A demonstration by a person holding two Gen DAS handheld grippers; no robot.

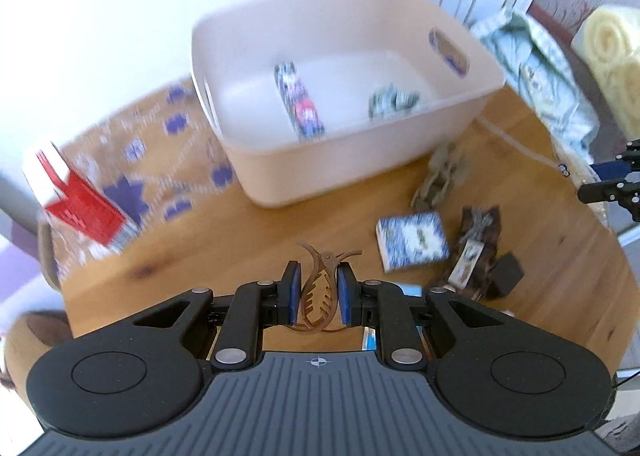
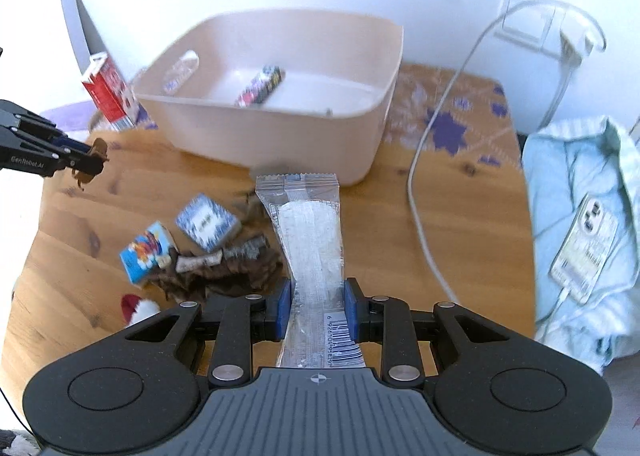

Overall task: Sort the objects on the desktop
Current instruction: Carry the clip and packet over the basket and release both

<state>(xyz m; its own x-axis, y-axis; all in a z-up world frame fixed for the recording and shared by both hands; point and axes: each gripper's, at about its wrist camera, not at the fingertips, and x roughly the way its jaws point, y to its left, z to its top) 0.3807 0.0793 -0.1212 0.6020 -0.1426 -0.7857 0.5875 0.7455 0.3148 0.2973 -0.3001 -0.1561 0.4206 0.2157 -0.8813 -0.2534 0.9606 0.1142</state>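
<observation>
Two items are in hand, one per gripper. Left gripper (image 1: 318, 292) is clenched on a brown hair claw clip (image 1: 320, 292), pinched across its toothed body between the blue pads, curved prongs sticking out ahead of the fingertips. Right gripper (image 2: 316, 306) is clamped on a long clear-wrapped packet (image 2: 310, 232), gripped near its barcode end so most of the length projects forward and sags little. Judgement: both grips sit near one end of the item, which leaves the free end able to go over a rim first.

Ahead of both grippers stands one white bin (image 1: 400, 160), open top toward them. Inside I count two things from the left wrist view: a purple patterned pack (image 1: 300, 104) and a smaller green-white crumpled item (image 1: 394, 100); blur prevents more. Likely the sorted pile, so both held items probably go there.

Unsorted, on the wooden surface (image 2: 100, 192) just ahead and left of the right gripper: one blue-white patterned box (image 2: 208, 226), one light-blue cartoon box (image 2: 148, 256), one dark brown tangled heap (image 2: 236, 272) with a tag. Farther left, beside the bin, one red-and-white carton (image 2: 108, 96) stands upright.

Right of the right gripper: one white cable (image 2: 424, 216), one phone (image 2: 584, 252) lying on a pale cloth (image 2: 580, 160).
</observation>
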